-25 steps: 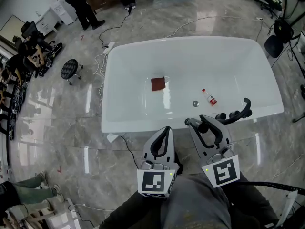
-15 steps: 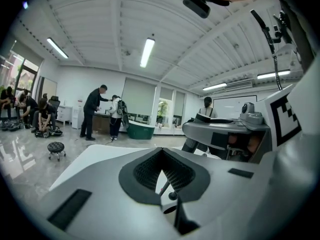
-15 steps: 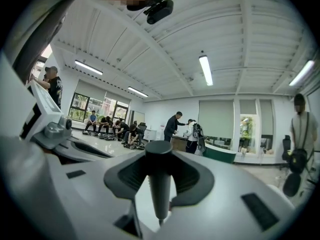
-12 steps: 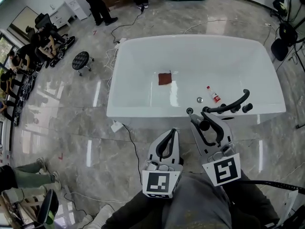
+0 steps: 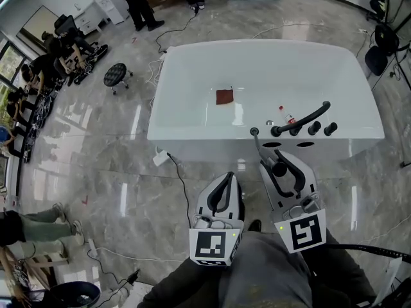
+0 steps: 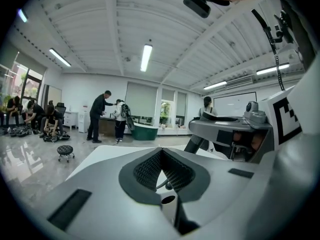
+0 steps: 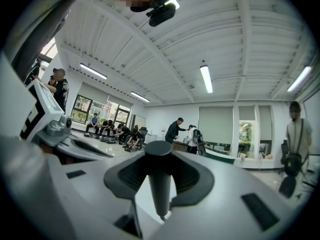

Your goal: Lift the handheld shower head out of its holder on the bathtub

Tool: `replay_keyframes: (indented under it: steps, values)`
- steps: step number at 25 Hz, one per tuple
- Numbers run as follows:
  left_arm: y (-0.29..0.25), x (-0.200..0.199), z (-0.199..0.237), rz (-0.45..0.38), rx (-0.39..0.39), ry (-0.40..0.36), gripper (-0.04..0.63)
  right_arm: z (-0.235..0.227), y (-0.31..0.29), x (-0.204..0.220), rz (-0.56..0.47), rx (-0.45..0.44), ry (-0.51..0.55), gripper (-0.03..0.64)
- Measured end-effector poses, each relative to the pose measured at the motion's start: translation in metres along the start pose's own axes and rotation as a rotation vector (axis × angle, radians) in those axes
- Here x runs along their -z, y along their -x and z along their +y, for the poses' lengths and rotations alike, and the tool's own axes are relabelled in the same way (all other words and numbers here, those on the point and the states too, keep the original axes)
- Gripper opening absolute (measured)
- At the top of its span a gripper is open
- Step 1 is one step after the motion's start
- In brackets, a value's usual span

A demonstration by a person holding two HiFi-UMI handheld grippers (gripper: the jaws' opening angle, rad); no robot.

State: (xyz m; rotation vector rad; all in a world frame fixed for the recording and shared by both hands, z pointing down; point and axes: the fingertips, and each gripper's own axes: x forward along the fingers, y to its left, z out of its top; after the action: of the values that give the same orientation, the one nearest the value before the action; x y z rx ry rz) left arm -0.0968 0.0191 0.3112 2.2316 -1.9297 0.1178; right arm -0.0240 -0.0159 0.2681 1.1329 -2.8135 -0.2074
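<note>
A white bathtub (image 5: 192,136) stands ahead in the head view. On its near rim sit a black faucet spout (image 5: 303,119) and two black knobs (image 5: 322,129). My right gripper (image 5: 274,167) is in front of the tub, shut on the dark, stick-like handheld shower head (image 5: 259,147), whose round tip points toward the rim. In the right gripper view the shower head (image 7: 160,179) stands upright between the jaws. My left gripper (image 5: 222,186) is held lower left of it, shut with nothing in it, its jaws meeting in a point (image 6: 161,153).
Inside the tub lie a brown cloth (image 5: 225,96), a small red-labelled bottle (image 5: 286,117) and a drain (image 5: 270,123). Cables and a white power strip (image 5: 160,157) lie on the marble floor at left. A black stool (image 5: 115,74) and several people are further left and behind.
The tub has drawn further away in the head view and both grippers now sit back from its rim. The right gripper has kept hold of the shower head.
</note>
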Motion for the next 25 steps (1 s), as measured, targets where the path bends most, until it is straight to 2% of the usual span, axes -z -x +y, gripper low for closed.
replay_keyframes:
  steps: [5, 12, 17, 25]
  values:
    - [0.025, 0.004, -0.017, 0.027, 0.012, -0.009, 0.003, 0.010, 0.031, -0.017, -0.021, 0.015, 0.005, 0.137]
    - [0.046, 0.009, -0.012, 0.041, 0.030, 0.009, 0.003, 0.033, 0.049, -0.023, -0.008, 0.035, 0.021, 0.136]
    - [0.051, 0.014, -0.001, 0.046, 0.077, 0.008, 0.003, 0.048, 0.045, -0.020, 0.000, 0.075, 0.024, 0.137]
    - [0.059, -0.002, 0.004, 0.022, 0.148, -0.013, 0.003, 0.065, 0.048, -0.033, 0.001, 0.127, 0.027, 0.137]
